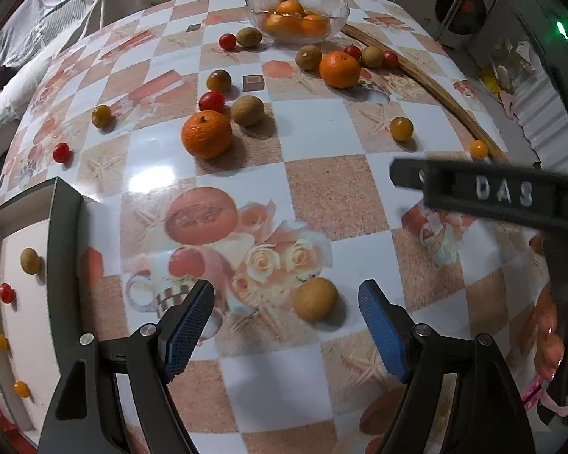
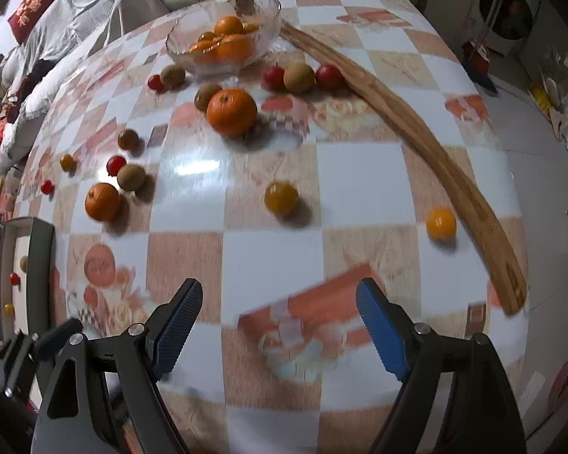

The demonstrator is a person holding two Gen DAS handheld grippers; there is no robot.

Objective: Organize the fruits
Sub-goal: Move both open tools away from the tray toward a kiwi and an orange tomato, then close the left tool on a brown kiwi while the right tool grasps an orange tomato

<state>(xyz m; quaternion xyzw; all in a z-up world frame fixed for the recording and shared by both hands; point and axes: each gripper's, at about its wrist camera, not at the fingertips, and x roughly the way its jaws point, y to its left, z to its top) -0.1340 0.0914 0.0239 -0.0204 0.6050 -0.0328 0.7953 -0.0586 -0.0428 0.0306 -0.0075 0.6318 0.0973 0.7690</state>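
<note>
Bowl (image 1: 297,15) sat at the worktop's (image 1: 322,143) far edge, oranges (image 1: 289,19) in it. Wooden strip (image 2: 416,128) ran from the bowl along the right edge. Loose fruit spread before the bowl: one orange (image 1: 339,69) near the strip, another orange (image 1: 206,134) left of centre, small fruits around both. Tray (image 1: 62,227) lay at the near left edge, small fruits in it. Nearest fruit (image 1: 315,299) lay on the worktop between the left claw's (image 1: 286,325) fingers. Bed (image 1: 38,30) stood behind, to the left.

surface (image 1: 314,121): checkered oilcloth
between left tongs (image 1: 286,325): brown fruit (image 1: 315,299)
ahead: oranges (image 1: 207,134), cherry tomatoes (image 1: 211,101), glass bowl (image 1: 333,19)
left: tray (image 1: 62,234)
</note>
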